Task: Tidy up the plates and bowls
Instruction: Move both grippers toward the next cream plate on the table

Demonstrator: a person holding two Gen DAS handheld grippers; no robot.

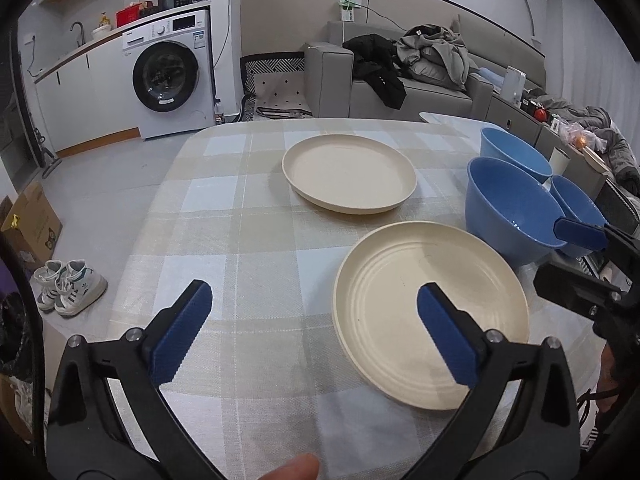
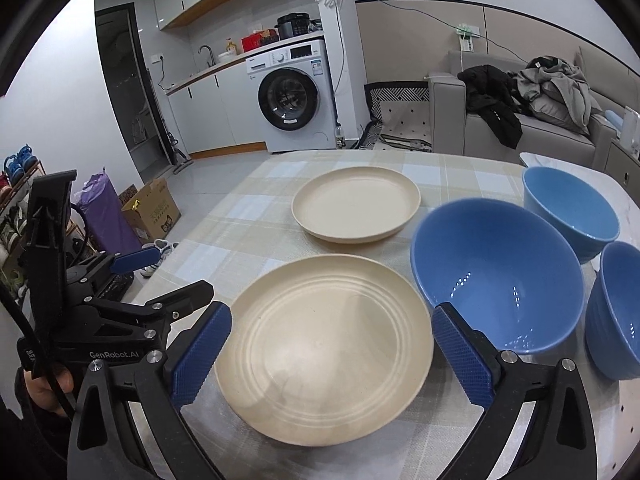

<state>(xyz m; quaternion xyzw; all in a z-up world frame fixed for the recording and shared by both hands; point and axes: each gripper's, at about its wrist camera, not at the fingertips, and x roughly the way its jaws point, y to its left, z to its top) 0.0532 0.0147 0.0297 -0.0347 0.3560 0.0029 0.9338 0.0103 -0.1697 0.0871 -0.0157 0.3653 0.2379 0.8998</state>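
Near plate (image 2: 324,350) sits on the checked cloth (image 1: 224,216) right in front of me; far plate (image 2: 356,204) lies well apart behind it. 2 cream plates, 3 blue bowls: big bowl (image 2: 498,276) just beside the near plate, back bowl (image 2: 570,208) and side bowl (image 2: 616,312) further right, side one cut off by my finger. My left gripper (image 1: 314,330) is spread wide, holding nothing. My right gripper (image 2: 332,354) is spread too, above the near plate. Room w/ washer (image 2: 294,96), grey sofa (image 1: 400,84) w/ clothes, shoes (image 1: 68,286) on floor.
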